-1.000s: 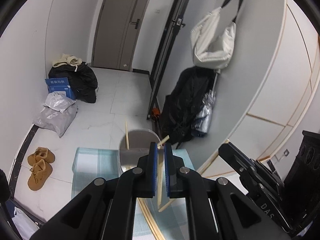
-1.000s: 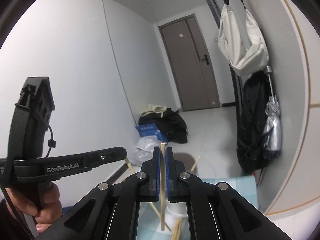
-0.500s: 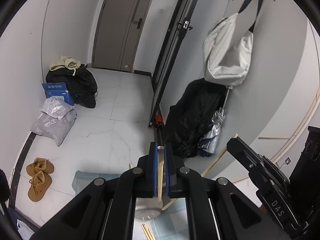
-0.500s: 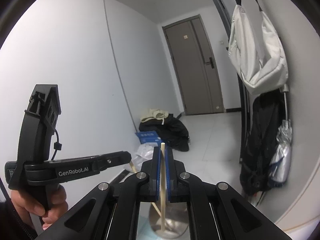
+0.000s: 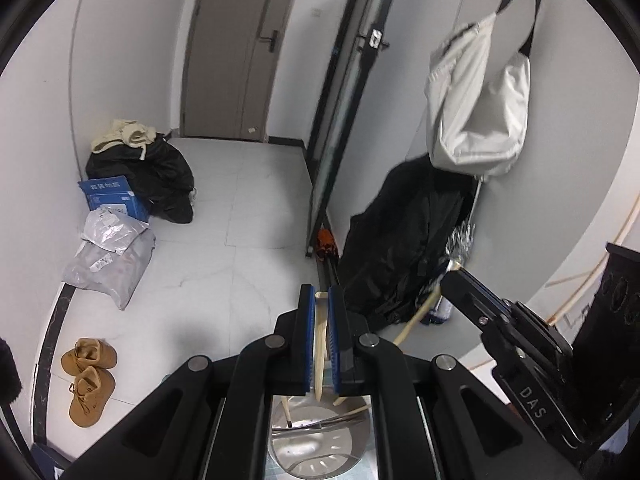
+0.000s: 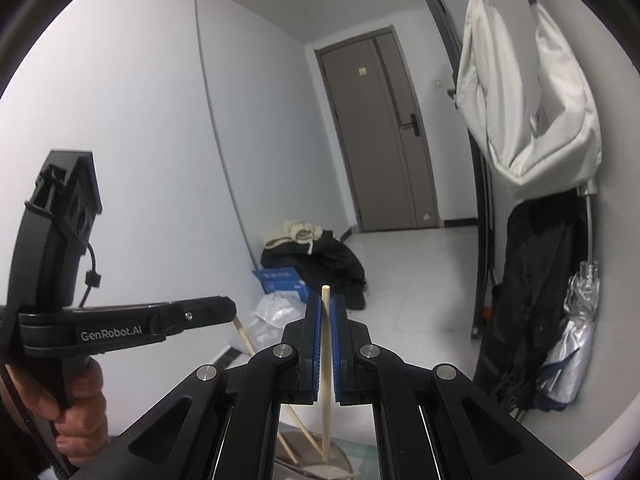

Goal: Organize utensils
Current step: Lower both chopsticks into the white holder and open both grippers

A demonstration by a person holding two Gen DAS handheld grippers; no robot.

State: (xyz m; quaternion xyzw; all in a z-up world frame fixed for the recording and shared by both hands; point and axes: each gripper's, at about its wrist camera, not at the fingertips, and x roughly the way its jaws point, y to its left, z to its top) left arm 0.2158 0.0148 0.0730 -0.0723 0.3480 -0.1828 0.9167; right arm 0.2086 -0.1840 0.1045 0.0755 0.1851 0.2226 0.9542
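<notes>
In the left wrist view my left gripper (image 5: 321,294) is shut on a pale wooden chopstick (image 5: 319,344) that stands nearly upright between the blue pads. Its lower tip hangs over a round metal utensil cup (image 5: 320,456) with other utensils inside. My right gripper (image 5: 454,278) comes in from the right with a second chopstick (image 5: 416,316) slanting down towards the cup. In the right wrist view my right gripper (image 6: 326,300) is shut on that chopstick (image 6: 326,392), whose lower end reaches the cup (image 6: 312,470). My left gripper (image 6: 230,310) shows at the left, held by a hand (image 6: 76,412).
A teal mat (image 6: 360,456) lies under the cup. Beyond are a white tiled floor (image 5: 248,248), brown boots (image 5: 88,376), grey parcels (image 5: 112,256), a blue box (image 5: 112,196), black bags (image 5: 152,176), a hanging white bag (image 5: 476,104) and a closed door (image 5: 240,40).
Both grippers have moved forward across the room with their chopsticks still gripped. The cup and mat have slid from mid-frame to the bottom edge of both views.
</notes>
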